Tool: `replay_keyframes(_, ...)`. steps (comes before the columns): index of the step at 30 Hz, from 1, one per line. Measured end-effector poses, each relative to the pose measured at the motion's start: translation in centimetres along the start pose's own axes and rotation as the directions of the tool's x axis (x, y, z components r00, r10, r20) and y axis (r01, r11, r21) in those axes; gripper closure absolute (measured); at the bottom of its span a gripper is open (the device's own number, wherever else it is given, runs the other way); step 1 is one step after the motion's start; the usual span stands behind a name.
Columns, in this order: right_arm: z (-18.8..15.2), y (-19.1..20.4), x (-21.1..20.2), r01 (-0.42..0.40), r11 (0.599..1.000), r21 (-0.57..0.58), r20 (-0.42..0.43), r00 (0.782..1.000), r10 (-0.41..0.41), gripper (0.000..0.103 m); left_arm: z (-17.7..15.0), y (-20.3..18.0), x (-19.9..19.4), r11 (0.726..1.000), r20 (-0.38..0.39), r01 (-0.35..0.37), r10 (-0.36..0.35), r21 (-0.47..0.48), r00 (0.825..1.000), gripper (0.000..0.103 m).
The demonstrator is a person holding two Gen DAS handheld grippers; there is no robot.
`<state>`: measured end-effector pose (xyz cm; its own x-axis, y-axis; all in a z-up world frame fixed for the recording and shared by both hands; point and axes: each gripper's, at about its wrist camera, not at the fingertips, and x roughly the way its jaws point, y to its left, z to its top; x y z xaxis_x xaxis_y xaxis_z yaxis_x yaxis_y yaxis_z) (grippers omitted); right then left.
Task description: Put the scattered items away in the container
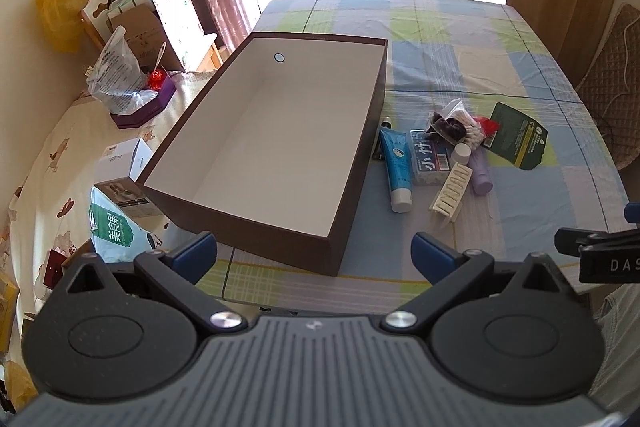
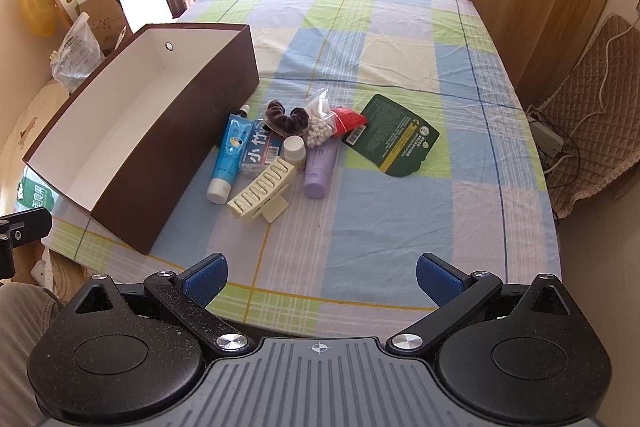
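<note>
Sunlit curtains and a bright window back a counter (image 2: pixel 400 211) spread with a blue, green and lilac checked cloth, where a brown box with a white interior (image 1: pixel 272 131) stands open and, as far as both views show, holds nothing. Just beside its right wall lies a tight cluster: a blue tube (image 2: pixel 228 159), a blue printed packet (image 2: pixel 260 149), a cream hair claw (image 2: pixel 262 193), a lilac tube (image 2: pixel 318 167), a small white-capped bottle (image 2: pixel 295 149), a dark scrunchie (image 2: pixel 286 119), a bag of cotton swabs (image 2: pixel 320 123), a red sachet (image 2: pixel 349 118) and a green card pack (image 2: pixel 394 141). Both tools hover at the near edge, clear of everything: the left hand-held gripper (image 1: pixel 314 253) faces the box with its blue pads spread wide, the right hand-held gripper (image 2: pixel 322 279) faces the pile, likewise spread and holding nothing. With the items overlapping, a clean pick would likely favour an outlying piece such as the hair claw or the lilac tube, closing across the narrow width so neighbours are not dragged, then lifting clear over the box wall before letting go.
</note>
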<state>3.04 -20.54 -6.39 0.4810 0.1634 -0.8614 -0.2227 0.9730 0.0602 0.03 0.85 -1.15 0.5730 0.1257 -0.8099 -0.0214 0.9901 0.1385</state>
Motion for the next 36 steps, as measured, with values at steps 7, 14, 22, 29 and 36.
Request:
replay_keyframes(7, 0.0, 0.1, 0.1, -0.003, 1.0, -0.007, -0.001, 1.0, 0.003, 0.0, 0.0, 0.3, 0.2, 1.0, -0.009, -0.009, 0.009, -0.004, 1.0, 0.001)
replay_keyframes(14, 0.0, 0.0, 0.2, 0.003, 1.0, -0.005, 0.001, 1.0, -0.003, 0.0, -0.1, 0.1, 0.4, 1.0, -0.012, -0.011, 0.011, -0.002, 1.0, 0.001)
replay_keyframes(22, -0.1, 0.0, 0.2, 0.003, 1.0, -0.006, -0.002, 1.0, -0.003, 0.0, -0.1, 0.1, 0.6, 1.0, -0.019, -0.01, 0.01, -0.003, 1.0, 0.001)
replay_keyframes(29, -0.1, 0.1, 0.3, 0.004, 1.0, -0.006, -0.006, 1.0, -0.004, 0.0, -0.1, 0.2, 0.9, 1.0, -0.026, -0.008, 0.007, -0.005, 1.0, 0.001)
replay_keyframes(36, 0.0, 0.1, 0.3, 0.007, 1.0, -0.007, -0.003, 1.0, -0.007, 0.0, -0.3, 0.2, 1.1, 1.0, -0.024, -0.007, 0.007, -0.004, 1.0, 0.001)
